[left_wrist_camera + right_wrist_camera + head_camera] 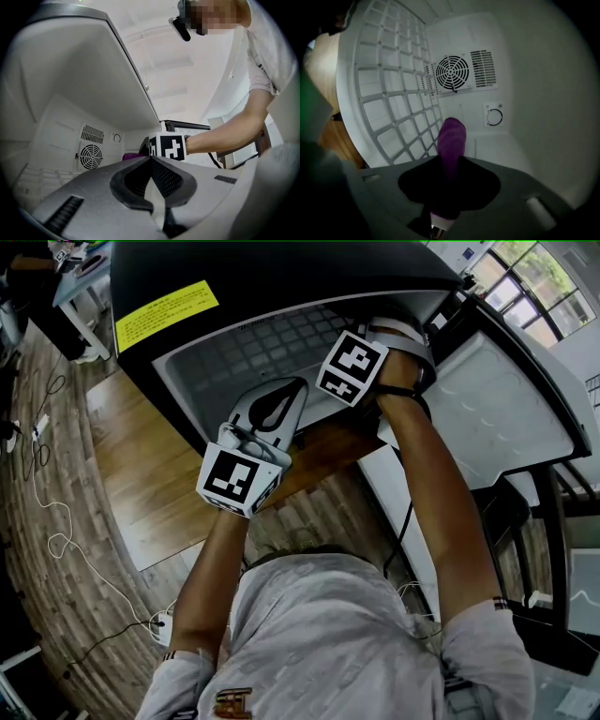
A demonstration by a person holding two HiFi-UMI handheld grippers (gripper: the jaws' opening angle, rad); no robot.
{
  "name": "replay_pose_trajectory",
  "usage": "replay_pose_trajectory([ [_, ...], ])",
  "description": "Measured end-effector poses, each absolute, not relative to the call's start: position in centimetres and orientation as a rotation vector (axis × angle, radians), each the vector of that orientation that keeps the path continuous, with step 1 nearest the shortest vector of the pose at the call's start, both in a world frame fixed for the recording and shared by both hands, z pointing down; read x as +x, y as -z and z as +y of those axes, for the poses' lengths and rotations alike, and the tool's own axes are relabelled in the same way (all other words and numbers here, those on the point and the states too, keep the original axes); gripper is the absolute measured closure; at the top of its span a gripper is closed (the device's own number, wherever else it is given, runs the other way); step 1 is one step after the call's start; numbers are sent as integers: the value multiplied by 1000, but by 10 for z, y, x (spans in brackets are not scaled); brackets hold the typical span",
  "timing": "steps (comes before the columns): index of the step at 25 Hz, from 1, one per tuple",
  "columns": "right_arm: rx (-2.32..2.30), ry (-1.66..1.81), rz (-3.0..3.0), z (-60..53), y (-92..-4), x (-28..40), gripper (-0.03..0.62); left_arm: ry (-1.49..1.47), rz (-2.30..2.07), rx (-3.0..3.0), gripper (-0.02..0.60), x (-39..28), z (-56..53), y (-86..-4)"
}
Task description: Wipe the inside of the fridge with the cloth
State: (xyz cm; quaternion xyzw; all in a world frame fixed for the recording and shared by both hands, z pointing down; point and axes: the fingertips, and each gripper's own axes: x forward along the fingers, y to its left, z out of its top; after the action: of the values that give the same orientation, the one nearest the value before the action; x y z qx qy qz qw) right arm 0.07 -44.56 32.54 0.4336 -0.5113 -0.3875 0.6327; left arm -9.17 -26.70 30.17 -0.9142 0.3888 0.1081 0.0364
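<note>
The small fridge point(187, 381) stands open, its white inside showing a wire shelf point(389, 98) and a round fan grille point(452, 71) on the back wall. My right gripper point(449, 161) reaches into the cavity, shut on a purple cloth point(452, 138) whose end sticks out past the jaws, close to the back wall. In the head view only its marker cube point(352, 367) shows at the fridge mouth. My left gripper point(151, 160) hangs just outside the opening point(281, 404), jaws together with nothing in them. A bit of the purple cloth point(132, 156) shows beside the right gripper's cube point(168, 146).
The fridge door point(497, 409) hangs open at the right. A yellow label point(164, 313) sits on the dark fridge top. A control dial point(494, 116) is on the back wall. White cables point(56, 521) trail over the wooden floor at the left.
</note>
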Motion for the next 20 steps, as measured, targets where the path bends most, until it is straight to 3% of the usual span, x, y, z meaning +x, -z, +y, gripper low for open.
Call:
replay_pose_trajectory([
  [11, 949, 816, -1250, -441, -350, -3, 484, -326, 1213, -2802, 581, -97, -267, -303],
  [20, 1065, 960, -1243, -410, -293, -14, 484, -328, 1205, -2803, 581, -97, -265, -302],
])
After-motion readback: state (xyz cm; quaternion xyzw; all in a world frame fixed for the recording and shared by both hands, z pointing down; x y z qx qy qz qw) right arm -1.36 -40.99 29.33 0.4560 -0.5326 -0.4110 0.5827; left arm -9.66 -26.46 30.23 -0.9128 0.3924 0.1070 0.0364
